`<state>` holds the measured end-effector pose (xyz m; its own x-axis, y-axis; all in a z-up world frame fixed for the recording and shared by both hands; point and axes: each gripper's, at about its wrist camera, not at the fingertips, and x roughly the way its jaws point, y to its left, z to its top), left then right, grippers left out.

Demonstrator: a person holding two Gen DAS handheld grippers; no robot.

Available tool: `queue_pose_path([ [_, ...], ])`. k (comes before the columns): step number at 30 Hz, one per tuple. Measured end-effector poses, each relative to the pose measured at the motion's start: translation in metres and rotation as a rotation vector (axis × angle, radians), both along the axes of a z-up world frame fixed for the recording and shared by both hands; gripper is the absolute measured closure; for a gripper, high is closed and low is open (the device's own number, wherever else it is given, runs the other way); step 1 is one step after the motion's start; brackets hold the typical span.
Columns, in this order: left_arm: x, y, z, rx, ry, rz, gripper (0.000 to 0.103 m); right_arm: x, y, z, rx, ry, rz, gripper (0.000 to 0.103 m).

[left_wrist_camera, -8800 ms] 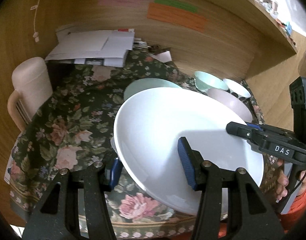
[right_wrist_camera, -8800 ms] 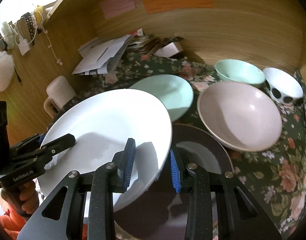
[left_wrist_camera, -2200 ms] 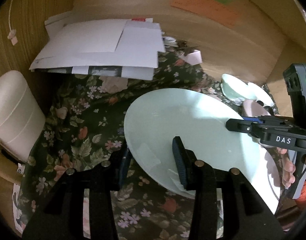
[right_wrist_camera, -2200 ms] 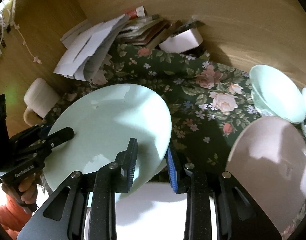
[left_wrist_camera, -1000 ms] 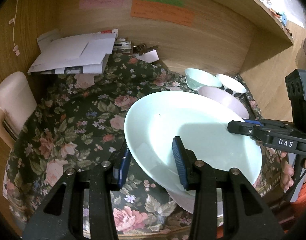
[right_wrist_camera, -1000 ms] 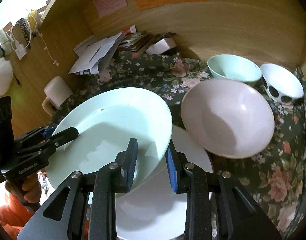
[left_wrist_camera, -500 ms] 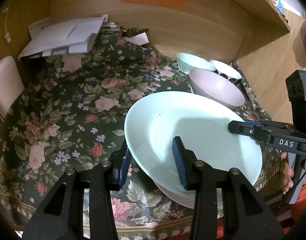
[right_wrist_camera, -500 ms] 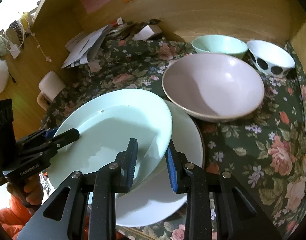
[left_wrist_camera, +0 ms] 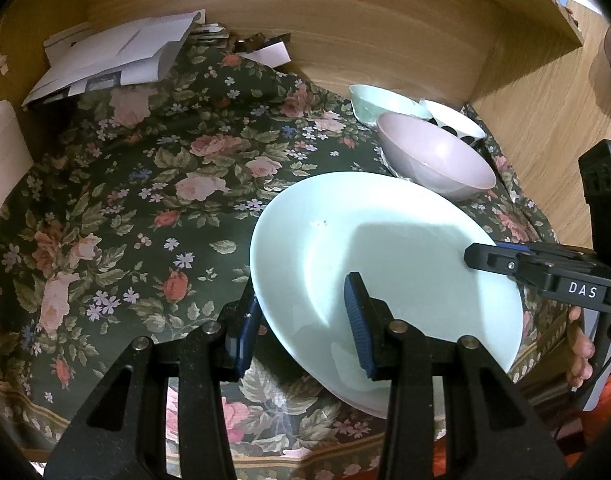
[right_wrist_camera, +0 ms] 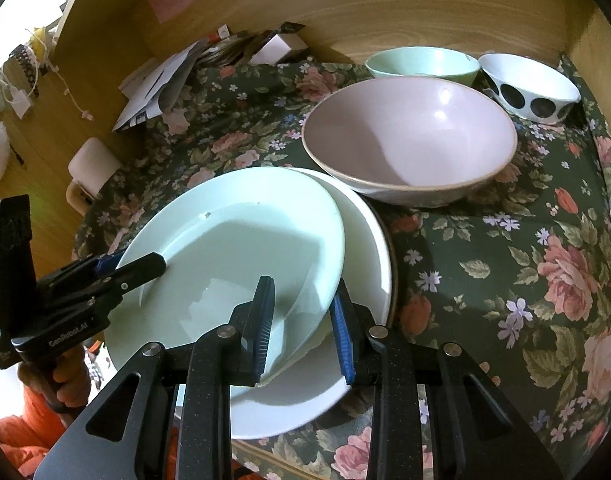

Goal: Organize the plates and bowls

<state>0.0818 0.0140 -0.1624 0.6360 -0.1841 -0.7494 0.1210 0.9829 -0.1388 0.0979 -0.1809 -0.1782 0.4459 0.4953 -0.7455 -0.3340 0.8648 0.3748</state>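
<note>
Item: mint plate (right_wrist_camera: 241, 232), rim pinched by both my grippers' fingers (right_wrist_camera: 265, 312), tilted over white plate (right_wrist_camera: 361, 240). Risk, I judge: uneven release could clatter or chip both.

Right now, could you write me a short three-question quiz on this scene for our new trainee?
1. True or false: the mint plate is gripped at opposite edges by the left gripper and the right gripper.
2. What lies directly beneath the mint plate?
A. the white plate
B. the pink bowl
C. bare floral tablecloth
3. Fill in: behind the pink bowl stand a mint bowl and a white bowl with black ____.

Key: 1 true; 2 A; 3 dots.
</note>
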Motion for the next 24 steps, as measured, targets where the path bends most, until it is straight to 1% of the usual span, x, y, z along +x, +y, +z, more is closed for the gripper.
queue_pose_path([
  [4, 0.000, -0.004, -0.002, 0.014, 0.004, -0.010, 0.062, -0.002, -0.003, -0.004, 0.004, 0.011, -0.003, 0.078],
  [9, 0.003, -0.002, -0.007, 0.005, 0.032, -0.017, 0.062, -0.005, -0.002, -0.002, -0.023, -0.010, -0.003, 0.078],
  [11, 0.004, -0.003, -0.009, 0.017, 0.039, -0.022, 0.062, -0.006, -0.004, -0.001, -0.027, -0.015, -0.006, 0.078],
  [14, 0.001, -0.009, -0.010, 0.063, 0.021, -0.029, 0.062, -0.006, -0.009, 0.000, -0.015, -0.013, -0.013, 0.077],
  [19, 0.001, -0.008, -0.009, 0.060, 0.022, -0.026, 0.062, -0.006, -0.010, 0.000, -0.020, -0.012, -0.013, 0.078],
  [24, 0.003, -0.003, -0.002, 0.059, 0.013, -0.005, 0.062, -0.007, -0.014, 0.002, -0.017, -0.006, -0.014, 0.078],
])
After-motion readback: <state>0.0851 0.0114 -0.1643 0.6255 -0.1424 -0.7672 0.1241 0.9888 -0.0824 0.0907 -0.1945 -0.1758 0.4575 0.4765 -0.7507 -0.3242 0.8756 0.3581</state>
